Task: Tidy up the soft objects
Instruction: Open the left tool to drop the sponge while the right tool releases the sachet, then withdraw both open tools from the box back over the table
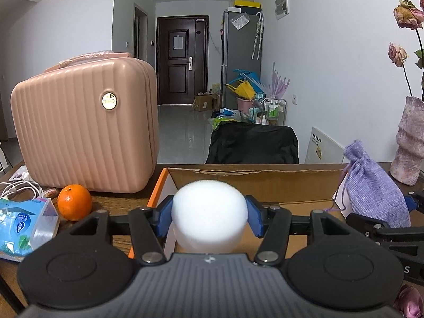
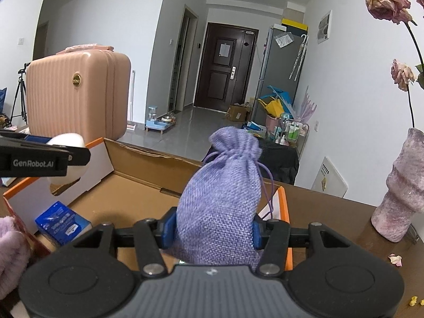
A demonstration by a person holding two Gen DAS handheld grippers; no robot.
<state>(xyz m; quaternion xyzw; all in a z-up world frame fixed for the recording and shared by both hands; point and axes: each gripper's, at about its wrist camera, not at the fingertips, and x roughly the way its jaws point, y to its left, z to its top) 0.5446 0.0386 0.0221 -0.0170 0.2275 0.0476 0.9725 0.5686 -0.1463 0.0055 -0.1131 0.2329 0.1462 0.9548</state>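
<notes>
A white foam ball (image 1: 209, 212) sits between the blue pads of my left gripper (image 1: 209, 216), which is shut on it above the left end of an open cardboard box (image 1: 251, 171). In the right wrist view the same ball (image 2: 71, 143) shows at far left over the box's white flap. My right gripper (image 2: 213, 229) is shut on a purple drawstring pouch (image 2: 220, 198), held upright over the right part of the box (image 2: 148, 151). The left wrist view shows that pouch (image 1: 376, 185) at the right. A blue packet (image 2: 62, 222) lies inside the box.
A pink ribbed suitcase (image 1: 84, 127) stands on the table left of the box, with an orange (image 1: 74, 202) and a tissue pack (image 1: 23, 228) in front. A mauve vase (image 2: 400, 198) with dried roses stands at the right. Something pink and fuzzy (image 2: 10, 251) lies at the near left.
</notes>
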